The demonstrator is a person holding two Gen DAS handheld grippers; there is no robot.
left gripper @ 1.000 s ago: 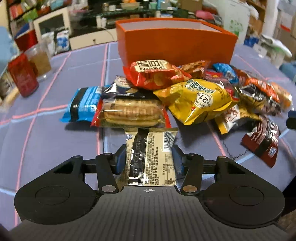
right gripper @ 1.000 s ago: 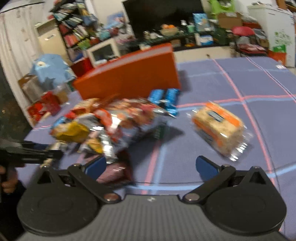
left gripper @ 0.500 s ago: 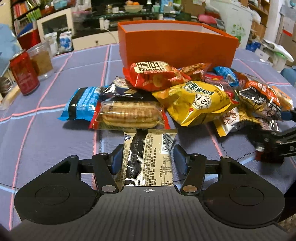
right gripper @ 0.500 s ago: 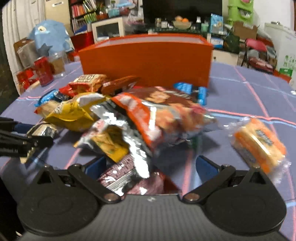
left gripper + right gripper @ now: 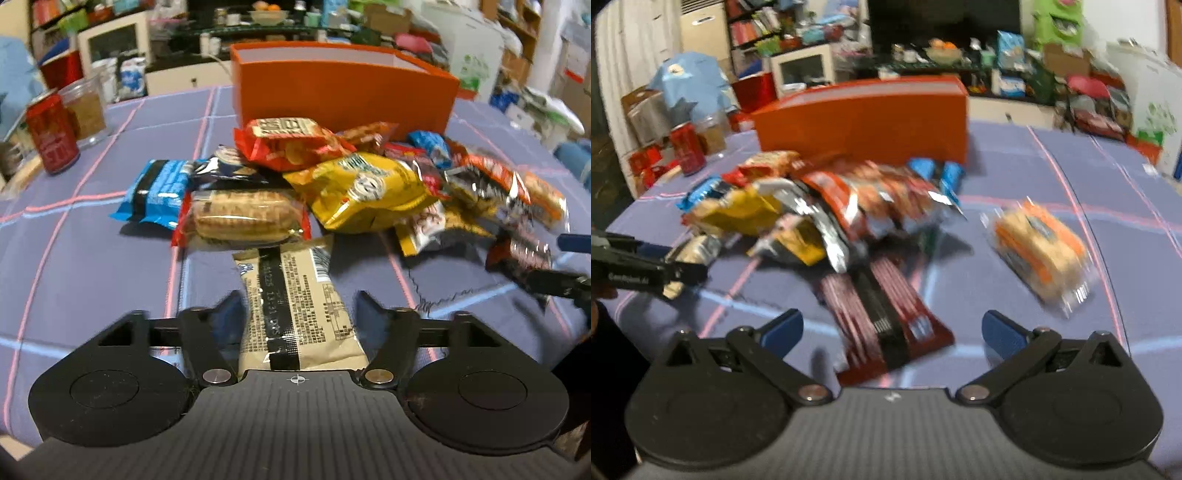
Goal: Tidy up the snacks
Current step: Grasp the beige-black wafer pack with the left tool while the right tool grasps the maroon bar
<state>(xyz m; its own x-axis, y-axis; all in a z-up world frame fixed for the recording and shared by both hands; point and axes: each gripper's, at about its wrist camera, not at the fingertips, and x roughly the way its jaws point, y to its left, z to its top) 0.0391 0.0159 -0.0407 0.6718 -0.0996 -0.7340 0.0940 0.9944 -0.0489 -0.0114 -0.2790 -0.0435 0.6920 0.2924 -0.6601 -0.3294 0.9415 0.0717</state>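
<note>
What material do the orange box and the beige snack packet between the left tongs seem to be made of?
Orange box: probably rigid cardboard with a matte finish; its walls are thin and flat, pale inside, and show no glare. Beige snack packet: apparently thin plastic film with a slight gloss; it has a crimped end seal, printed text and soft wrinkles. It lies between the opening left tongs.

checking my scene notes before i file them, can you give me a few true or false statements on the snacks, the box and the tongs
1. The beige snack packet lies between the left tongs. True; their jaws are opening.
2. The orange box stands in front of the snack pile. False: it stands behind it.
3. The right tongs are shut on the dark red packet. False: they are open around it.
4. A red can stands on the table. True.
</note>
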